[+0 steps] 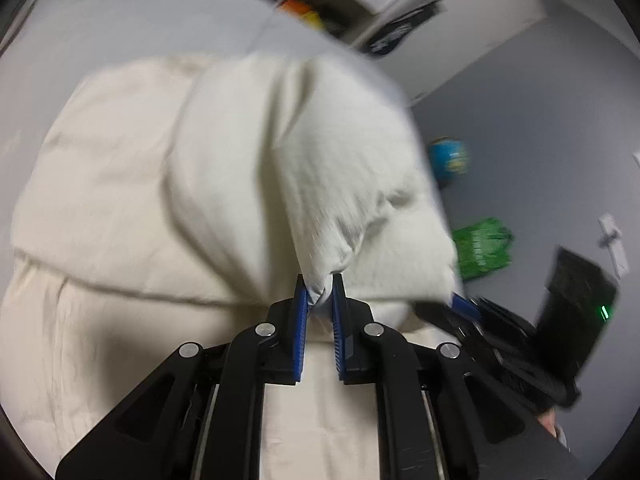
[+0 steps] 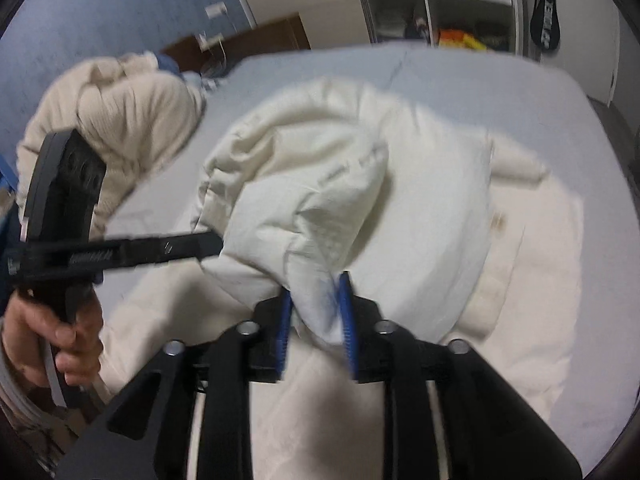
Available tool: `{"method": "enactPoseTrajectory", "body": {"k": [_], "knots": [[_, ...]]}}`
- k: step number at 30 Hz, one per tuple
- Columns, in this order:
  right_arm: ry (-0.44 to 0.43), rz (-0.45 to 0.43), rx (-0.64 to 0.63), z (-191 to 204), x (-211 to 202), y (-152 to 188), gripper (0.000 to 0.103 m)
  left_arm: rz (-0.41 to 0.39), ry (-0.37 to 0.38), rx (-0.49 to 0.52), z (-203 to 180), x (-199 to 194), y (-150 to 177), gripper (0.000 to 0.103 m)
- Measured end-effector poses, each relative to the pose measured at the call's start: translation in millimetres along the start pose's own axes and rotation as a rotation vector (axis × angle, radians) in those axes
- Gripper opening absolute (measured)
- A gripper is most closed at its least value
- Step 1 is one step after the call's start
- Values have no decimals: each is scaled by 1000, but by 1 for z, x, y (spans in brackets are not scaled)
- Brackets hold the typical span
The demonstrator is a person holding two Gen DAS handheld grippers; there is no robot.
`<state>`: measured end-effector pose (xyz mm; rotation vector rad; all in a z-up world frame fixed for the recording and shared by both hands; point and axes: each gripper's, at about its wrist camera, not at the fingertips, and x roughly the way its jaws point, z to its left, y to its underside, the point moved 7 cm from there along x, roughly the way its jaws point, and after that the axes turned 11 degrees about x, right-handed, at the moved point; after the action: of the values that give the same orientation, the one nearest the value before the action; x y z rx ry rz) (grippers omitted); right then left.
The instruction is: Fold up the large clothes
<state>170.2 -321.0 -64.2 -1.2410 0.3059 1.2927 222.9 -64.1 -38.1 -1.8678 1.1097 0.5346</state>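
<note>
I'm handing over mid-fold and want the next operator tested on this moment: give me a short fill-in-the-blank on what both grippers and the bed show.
1. The left gripper is shut on a bunched fold of the ____ garment.
2. The pads of the right gripper are coloured ____.
3. The garment lies on a pale ____.
4. In the right wrist view, a second knitted beige garment sits to the ____ of the white one.

Missing words: white; blue; bed; left
</note>
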Motion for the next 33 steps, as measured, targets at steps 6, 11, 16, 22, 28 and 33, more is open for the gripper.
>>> {"method": "enactPoseTrajectory", "body": {"k": [6,11,16,22,28,33], "knots": [[-25,-18,123,-17,5,23,24,40,20,-112,37,23,16,16],[-127,-146,276,-34,-26,7,64,18,80,-66,37,21,20,17],[-137,-129,470,-46,-14,-11,72,9,94,-44,36,27,27,17],[-56,-40,456,-34,30,-14,22,10,63,9,32,27,36,17],[-78,-94,579,-72,26,11,0,36,47,-25,41,32,45,16],[-65,-69,631,-95,43,49,0,99,39,-33,44,50,64,26]]}}
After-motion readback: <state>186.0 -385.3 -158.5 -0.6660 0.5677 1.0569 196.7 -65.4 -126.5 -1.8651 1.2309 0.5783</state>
